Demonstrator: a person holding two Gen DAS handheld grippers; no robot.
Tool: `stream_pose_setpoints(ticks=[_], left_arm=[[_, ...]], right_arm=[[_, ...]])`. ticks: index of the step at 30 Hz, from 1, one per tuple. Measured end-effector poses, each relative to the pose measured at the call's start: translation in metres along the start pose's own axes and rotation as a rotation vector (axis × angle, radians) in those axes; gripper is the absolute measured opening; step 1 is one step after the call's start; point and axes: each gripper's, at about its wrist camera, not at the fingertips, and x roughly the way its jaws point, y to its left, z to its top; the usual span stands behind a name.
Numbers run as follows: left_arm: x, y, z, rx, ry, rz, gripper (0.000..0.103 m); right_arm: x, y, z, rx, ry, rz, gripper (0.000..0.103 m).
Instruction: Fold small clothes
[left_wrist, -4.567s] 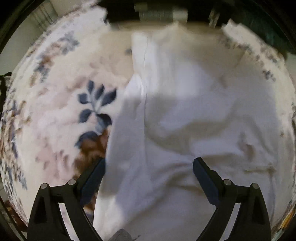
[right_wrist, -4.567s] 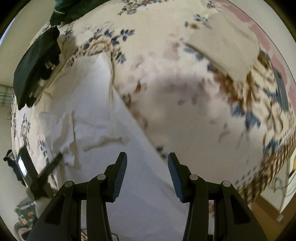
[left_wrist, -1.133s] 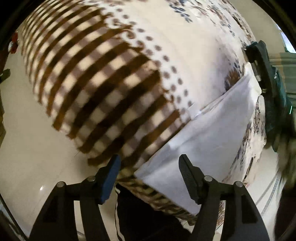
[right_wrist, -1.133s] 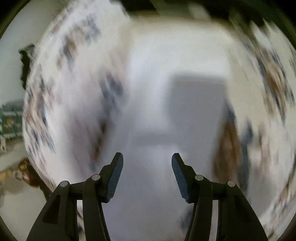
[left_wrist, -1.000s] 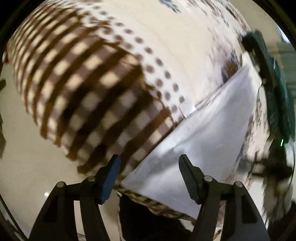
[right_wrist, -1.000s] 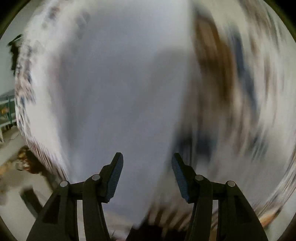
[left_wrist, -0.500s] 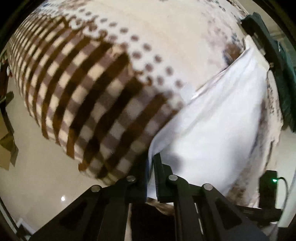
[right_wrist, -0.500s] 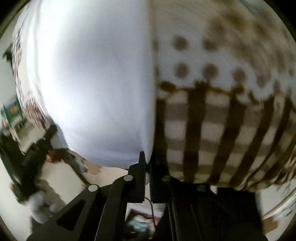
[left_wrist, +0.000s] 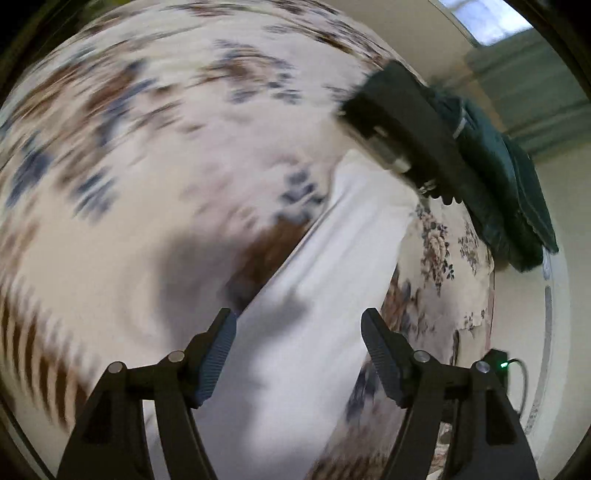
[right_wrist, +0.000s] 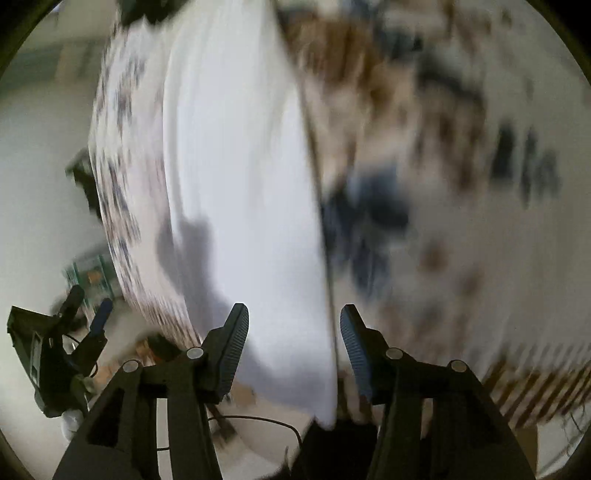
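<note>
A white garment (left_wrist: 325, 295) lies as a long folded strip on the floral cloth (left_wrist: 147, 155) that covers the table. My left gripper (left_wrist: 297, 354) is open just above its near end, holding nothing. In the right wrist view the same white garment (right_wrist: 240, 177) runs away from me, blurred by motion. My right gripper (right_wrist: 293, 349) is open over its near edge, holding nothing. The left gripper (right_wrist: 79, 332) also shows at the lower left of that view.
A pile of dark green and black clothes (left_wrist: 461, 147) lies at the far end of the white garment. The cloth's brown checked border (right_wrist: 535, 387) hangs over the table edge close to me. Pale floor lies beyond.
Half a second ago both grippers were shut on the garment's near edge. Both have now opened and let it go, and both have lifted and swung, blurring the views.
</note>
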Motion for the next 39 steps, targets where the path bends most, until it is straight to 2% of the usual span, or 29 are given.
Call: stream_pose_setpoints(ticks=[4,6,9,10,15,18,21,23,25,27,29,30,31,33,35,37,39], left_arm=[[0.069,-0.03,0.078,0.117,0.046,-0.06,0.068],[0.105,-0.045,0.11,0.18,0.07,-0.061,0.068],[0.156,-0.058,0.148,0.237,0.136,-0.07,0.068],[0.165,-0.061,0.154,0.243,0.148,-0.08,0.068],[0.214,-0.073,0.188,0.284,0.188,-0.084,0.068],[0.226,-0.074,0.201,0.286,0.186,-0.099,0.068],[0.227,-0.072,0.206,0.281,0.188,-0.112,0.068],[0.219,-0.068,0.205,0.273,0.194,-0.133,0.068],[0.206,-0.061,0.2,0.248,0.191,-0.18,0.068],[0.195,-0.049,0.19,0.18,0.199,-0.29,0.068],[0.195,-0.046,0.182,0.16,0.212,-0.337,0.067],[0.196,-0.047,0.178,0.173,0.206,-0.334,0.043],[0.197,-0.05,0.174,0.198,0.203,-0.331,0.003],[0.195,-0.055,0.175,0.205,0.186,-0.332,0.005],[0.188,-0.06,0.182,0.208,0.14,-0.37,0.004],[0.183,-0.064,0.193,0.216,0.124,-0.39,0.004],[0.19,-0.063,0.197,0.24,0.146,-0.33,0.004]], right_arm=[[-0.028,0.004,0.09,0.027,-0.145,0.03,0.054],[-0.042,0.011,0.143,0.034,-0.209,0.046,0.054],[-0.03,0.028,0.213,0.071,-0.263,0.092,0.054],[-0.015,0.041,0.228,0.079,-0.267,0.095,0.054],[0.03,0.059,0.321,0.095,-0.226,0.105,0.054],[0.031,0.057,0.351,0.126,-0.311,0.035,0.043],[0.017,0.061,0.373,0.144,-0.377,-0.009,0.042],[0.005,0.065,0.373,0.127,-0.387,-0.026,0.042],[-0.013,0.072,0.364,0.097,-0.407,-0.005,0.043],[-0.027,0.073,0.349,0.073,-0.415,0.03,0.044],[-0.033,0.072,0.338,0.064,-0.412,0.081,0.048],[-0.032,0.071,0.335,0.064,-0.396,0.097,0.049],[-0.033,0.065,0.333,0.066,-0.377,0.1,0.049],[-0.023,0.06,0.335,0.084,-0.337,0.097,0.049],[-0.016,0.056,0.337,0.094,-0.319,0.077,0.049],[-0.013,0.043,0.311,0.089,-0.315,0.07,0.049],[-0.012,0.039,0.307,0.078,-0.314,0.054,0.049]])
